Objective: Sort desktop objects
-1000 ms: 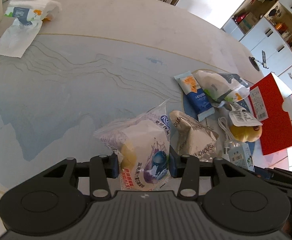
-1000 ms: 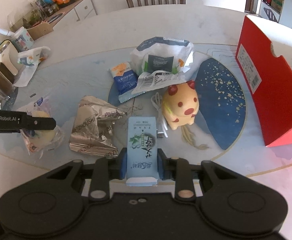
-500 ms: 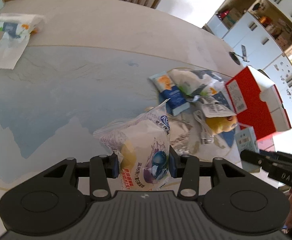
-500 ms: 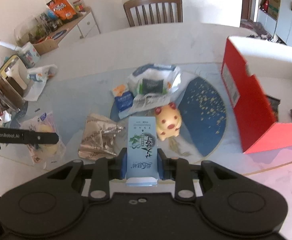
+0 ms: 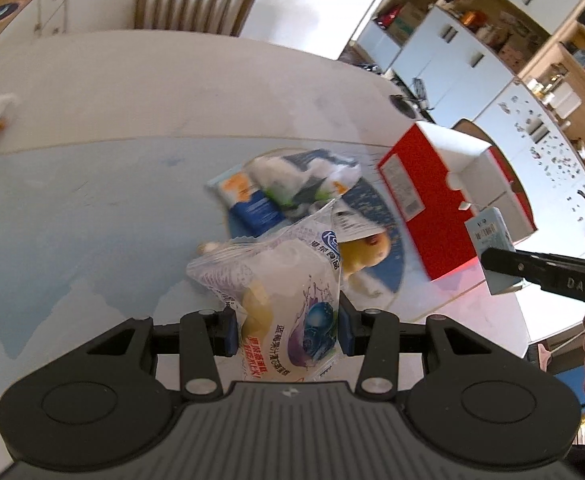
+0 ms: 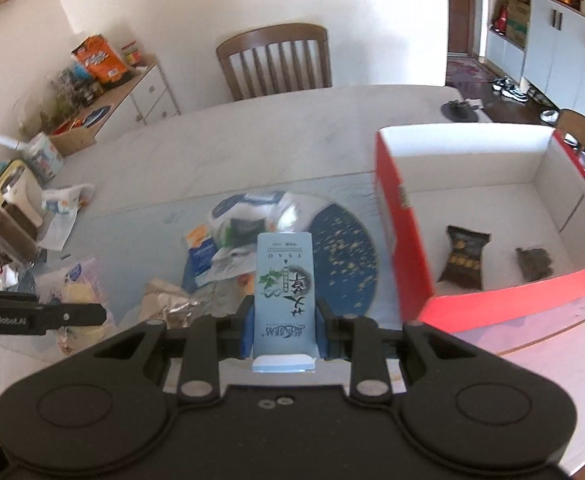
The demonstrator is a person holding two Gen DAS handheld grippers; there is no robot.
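My left gripper (image 5: 286, 330) is shut on a clear snack bag (image 5: 280, 300) with a yellow bun inside, held above the table. My right gripper (image 6: 284, 330) is shut on a light blue carton (image 6: 285, 284), also lifted; the carton shows in the left wrist view (image 5: 490, 246) near the red box (image 5: 436, 200). The red box (image 6: 404, 240) stands open at the right with two dark snack packets (image 6: 462, 258) inside. On the table lie a blue packet (image 5: 248, 200), a white bag (image 5: 304, 178), a yellow pig toy (image 5: 362, 254) and a foil bag (image 6: 168, 306).
A round dark blue mat (image 6: 344, 256) lies under the pile. A wooden chair (image 6: 274, 62) stands behind the table. Paper towels (image 6: 62, 208) and a toaster-like tin (image 6: 6, 208) sit at the far left. Cabinets (image 5: 472, 60) line the right wall.
Both grippers have risen with their loads. The right gripper has swung toward the red box, whose inside now shows. The left gripper has also turned right toward the box.
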